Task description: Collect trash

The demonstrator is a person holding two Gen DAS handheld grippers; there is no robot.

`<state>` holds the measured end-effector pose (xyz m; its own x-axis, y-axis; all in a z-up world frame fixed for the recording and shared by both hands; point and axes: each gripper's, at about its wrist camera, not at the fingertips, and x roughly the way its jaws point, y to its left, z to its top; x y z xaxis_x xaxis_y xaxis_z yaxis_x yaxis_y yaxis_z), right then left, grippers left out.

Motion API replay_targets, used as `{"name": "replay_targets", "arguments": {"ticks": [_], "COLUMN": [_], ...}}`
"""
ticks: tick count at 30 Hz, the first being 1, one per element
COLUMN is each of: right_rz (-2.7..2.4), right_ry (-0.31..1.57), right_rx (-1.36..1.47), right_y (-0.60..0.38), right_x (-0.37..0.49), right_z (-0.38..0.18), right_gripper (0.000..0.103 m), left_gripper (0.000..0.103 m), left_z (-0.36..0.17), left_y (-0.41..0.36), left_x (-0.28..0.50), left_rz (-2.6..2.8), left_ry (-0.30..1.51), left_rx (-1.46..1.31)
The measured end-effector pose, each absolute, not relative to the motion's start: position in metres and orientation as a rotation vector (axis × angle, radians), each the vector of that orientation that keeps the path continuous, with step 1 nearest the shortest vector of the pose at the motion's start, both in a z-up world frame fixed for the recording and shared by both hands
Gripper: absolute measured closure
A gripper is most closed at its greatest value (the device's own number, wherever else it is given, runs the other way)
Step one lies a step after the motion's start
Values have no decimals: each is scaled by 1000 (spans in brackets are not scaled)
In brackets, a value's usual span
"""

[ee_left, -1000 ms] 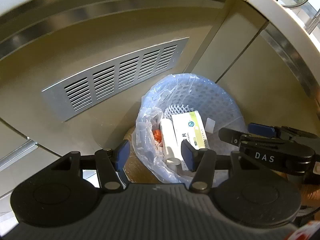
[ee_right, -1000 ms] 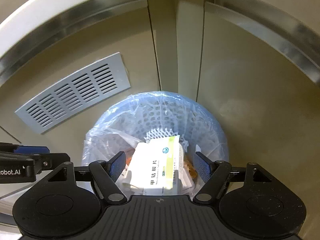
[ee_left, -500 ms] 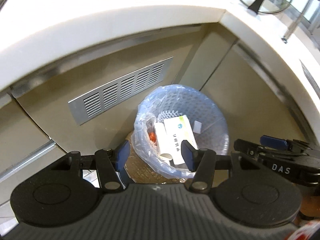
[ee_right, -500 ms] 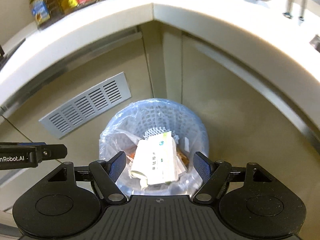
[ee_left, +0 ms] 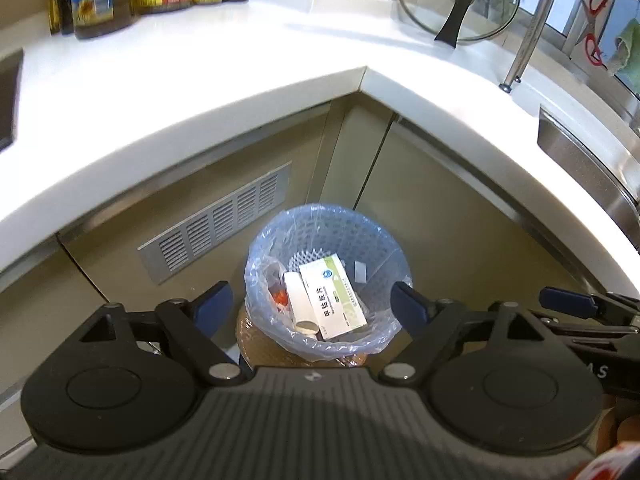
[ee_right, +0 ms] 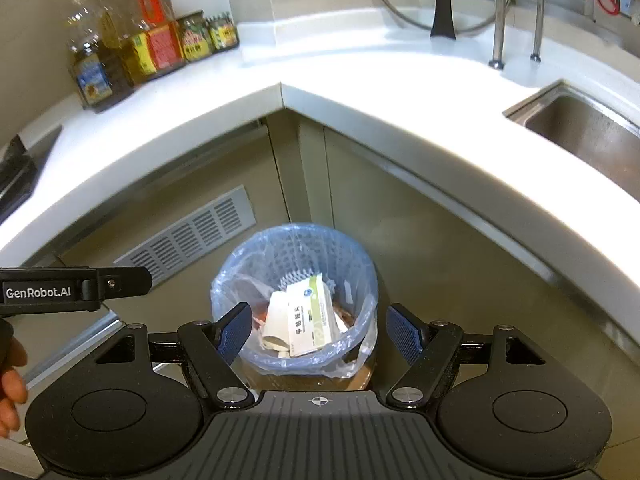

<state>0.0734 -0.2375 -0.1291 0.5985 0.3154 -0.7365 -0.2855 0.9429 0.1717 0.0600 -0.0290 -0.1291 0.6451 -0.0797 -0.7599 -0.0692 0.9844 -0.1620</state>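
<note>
Both grippers have pulled up and back from the bin, and the table corner now shows above it. Left wrist view: left gripper (ee_left: 308, 306) fingers have just been opening, wide and empty; the bin (ee_left: 256, 280) holds the medicine box (ee_left: 334, 300), dropped in as trash. Right wrist view: right gripper (ee_right: 320, 330) spread, empty; items beneath the box are hidden.

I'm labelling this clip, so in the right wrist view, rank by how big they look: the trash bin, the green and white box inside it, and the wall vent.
Largest to smallest:
1. trash bin
2. wall vent
3. green and white box
</note>
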Motion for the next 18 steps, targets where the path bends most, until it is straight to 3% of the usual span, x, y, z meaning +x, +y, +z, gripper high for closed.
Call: {"name": "replay_targets", "arguments": {"ticks": [2, 18], "right_rz": [355, 358], "right_ry": [849, 771], "right_rx": [42, 82], "right_y": [-245, -269], "right_x": [68, 16], "right_z": [-123, -72], "right_gripper": [19, 17], "left_gripper": [14, 8], "left_z": [-119, -64], "left_y": [-35, -50], "left_x": [52, -6], "left_rz": [13, 73], "left_ry": [854, 773], "left_rx": [-170, -208]}}
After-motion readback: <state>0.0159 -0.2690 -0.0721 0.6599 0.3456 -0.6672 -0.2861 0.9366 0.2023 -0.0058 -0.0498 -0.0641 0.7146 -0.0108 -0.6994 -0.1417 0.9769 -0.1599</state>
